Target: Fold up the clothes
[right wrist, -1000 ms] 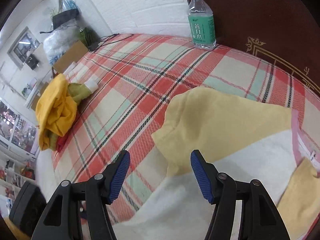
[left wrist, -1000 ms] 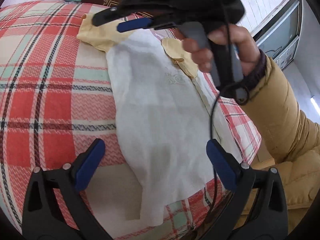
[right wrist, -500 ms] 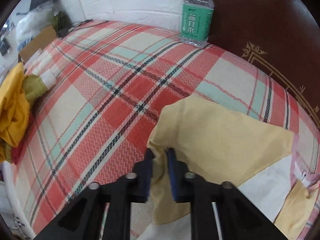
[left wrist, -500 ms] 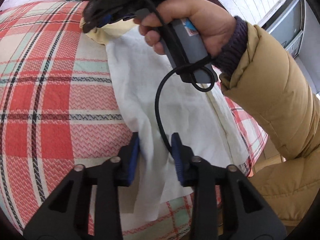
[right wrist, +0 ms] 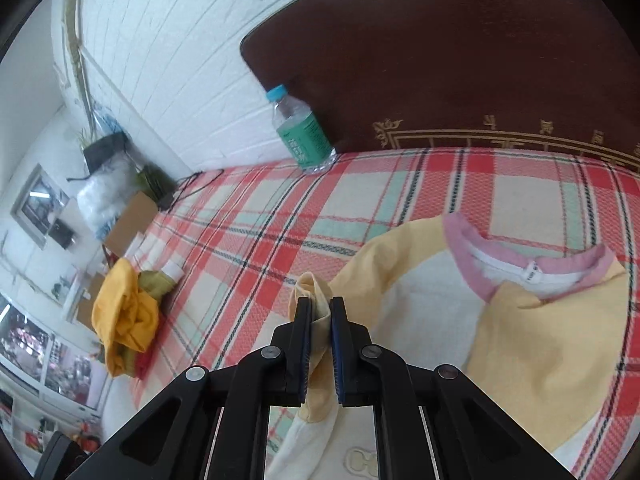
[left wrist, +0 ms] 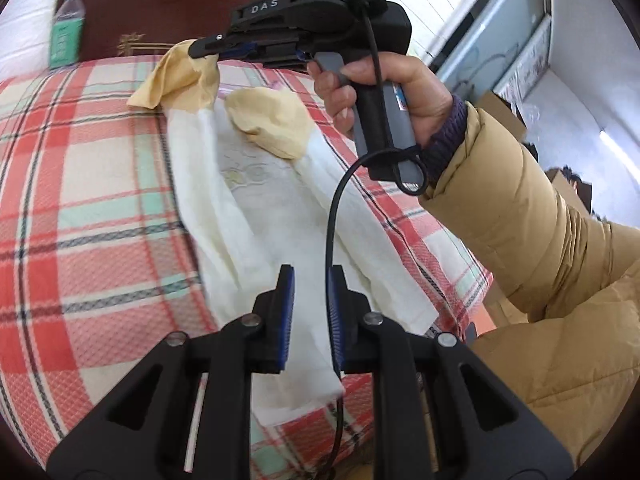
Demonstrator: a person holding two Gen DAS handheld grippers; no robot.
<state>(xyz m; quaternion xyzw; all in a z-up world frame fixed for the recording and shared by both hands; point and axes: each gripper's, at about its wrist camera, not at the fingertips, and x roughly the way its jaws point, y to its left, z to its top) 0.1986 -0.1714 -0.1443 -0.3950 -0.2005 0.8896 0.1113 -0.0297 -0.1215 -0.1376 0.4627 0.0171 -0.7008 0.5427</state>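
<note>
The left gripper (left wrist: 310, 312) has its jaws drawn nearly together, pinching white cloth low in its own view. The right gripper (right wrist: 320, 340) is clamped on yellow fabric, raised, its handle gripped by a hand (left wrist: 384, 92) in a tan padded sleeve.

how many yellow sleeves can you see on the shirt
2. One yellow sleeve is pinched in the right gripper, lifted off the bed. The other sleeve lies flat across the shirt's white front, below the pink collar.
</note>
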